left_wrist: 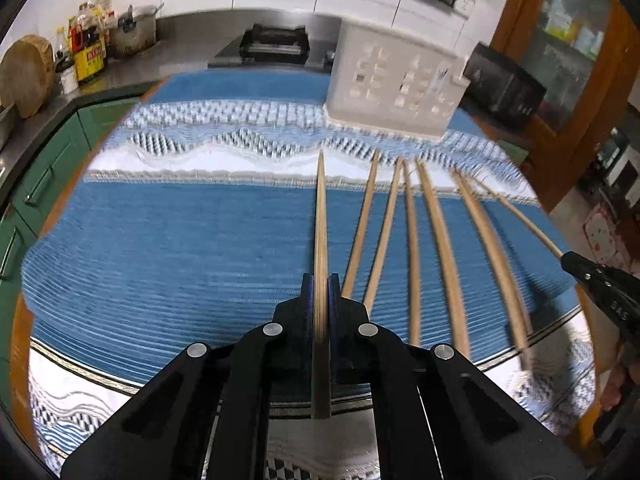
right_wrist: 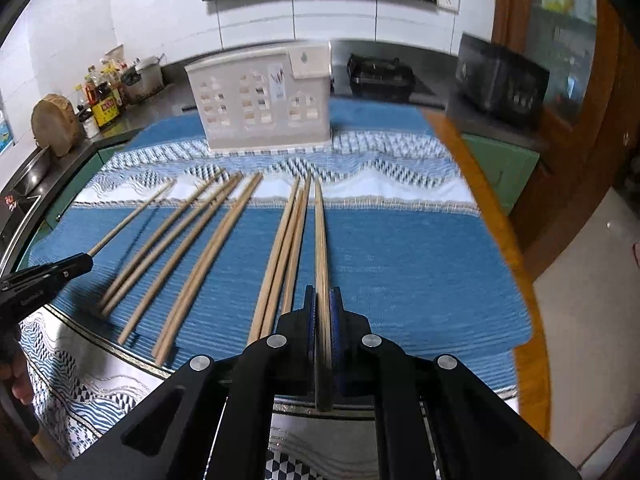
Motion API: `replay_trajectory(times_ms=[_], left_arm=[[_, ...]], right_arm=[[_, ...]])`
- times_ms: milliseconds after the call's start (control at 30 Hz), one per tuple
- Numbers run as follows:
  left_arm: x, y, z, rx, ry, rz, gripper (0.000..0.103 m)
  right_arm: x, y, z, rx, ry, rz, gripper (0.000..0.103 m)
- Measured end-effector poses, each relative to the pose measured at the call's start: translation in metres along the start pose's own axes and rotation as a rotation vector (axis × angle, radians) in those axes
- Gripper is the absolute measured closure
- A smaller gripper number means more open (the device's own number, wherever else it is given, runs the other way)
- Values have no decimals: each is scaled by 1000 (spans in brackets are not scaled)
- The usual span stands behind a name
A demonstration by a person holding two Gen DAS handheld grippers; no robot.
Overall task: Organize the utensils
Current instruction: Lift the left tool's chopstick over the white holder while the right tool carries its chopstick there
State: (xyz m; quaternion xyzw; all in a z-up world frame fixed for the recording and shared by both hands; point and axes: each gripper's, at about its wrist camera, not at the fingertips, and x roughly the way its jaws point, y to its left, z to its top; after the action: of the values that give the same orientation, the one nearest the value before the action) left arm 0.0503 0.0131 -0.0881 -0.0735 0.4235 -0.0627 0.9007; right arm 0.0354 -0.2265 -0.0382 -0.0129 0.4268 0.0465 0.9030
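Each gripper (left_wrist: 321,300) (right_wrist: 323,312) clamps a chopstick (left_wrist: 321,216) (right_wrist: 321,232), butt ends hidden

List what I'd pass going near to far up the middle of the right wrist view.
Right gripper shut on one chopstick, then blue woven cloth, white perforated utensil holder, steel counter, white tiled wall.

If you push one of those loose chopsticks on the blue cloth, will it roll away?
Probably only a little. The loose chopsticks look slim and rounded, so they might roll, but the ribbed blue cloth should slow them. They look stiff: every one shows straight.
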Motion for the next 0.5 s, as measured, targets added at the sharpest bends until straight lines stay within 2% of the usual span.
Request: replay_trajectory(times_ms=[300, 500], left_arm=[[-19, -3, 20, 17, -63, -13, 98], [-35, 0, 43, 18, -107, -50, 98]], right_arm=[[-28, 0, 35, -52, -84, 39, 96], [-44, -4, 85, -112, -130, 108, 96]])
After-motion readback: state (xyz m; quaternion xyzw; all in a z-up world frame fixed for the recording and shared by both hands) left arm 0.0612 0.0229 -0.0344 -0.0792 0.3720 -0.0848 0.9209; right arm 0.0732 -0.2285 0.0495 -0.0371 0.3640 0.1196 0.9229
